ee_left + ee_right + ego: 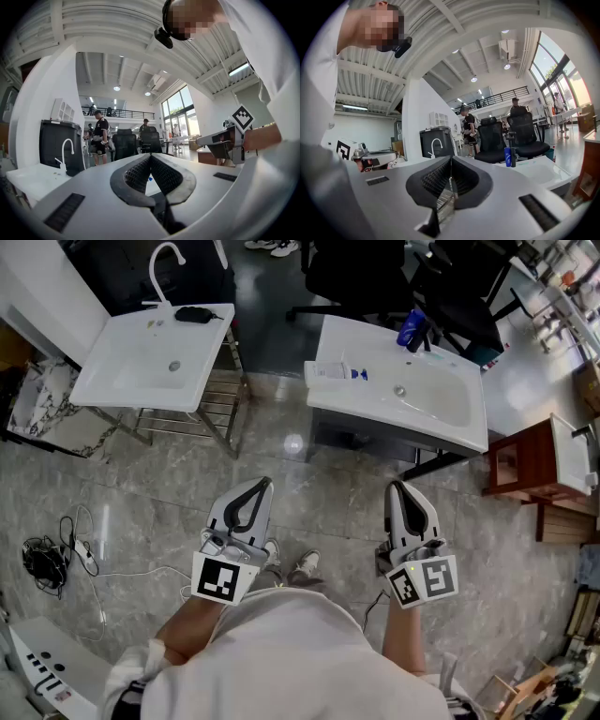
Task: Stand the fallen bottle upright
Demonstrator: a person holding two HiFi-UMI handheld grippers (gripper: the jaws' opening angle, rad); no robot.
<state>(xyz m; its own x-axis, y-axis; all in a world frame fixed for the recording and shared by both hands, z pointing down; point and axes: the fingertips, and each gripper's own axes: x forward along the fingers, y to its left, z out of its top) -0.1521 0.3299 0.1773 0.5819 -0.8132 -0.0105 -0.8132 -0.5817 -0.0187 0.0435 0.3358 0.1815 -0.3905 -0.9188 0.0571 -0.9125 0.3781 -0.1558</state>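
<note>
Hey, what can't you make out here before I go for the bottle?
Head view: print on the lying white bottle, too small.
Head view: the dark object on the left sink, too small to identify.
Right gripper view: the white bottle doesn't show, apparently behind the right gripper body.

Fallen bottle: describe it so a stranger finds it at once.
Start at the white washbasin on the right of the head view. On its left rim lies a white plastic bottle with a blue end. Unlike the dark blue bottle upright at the back rim, it lies on its side.
</note>
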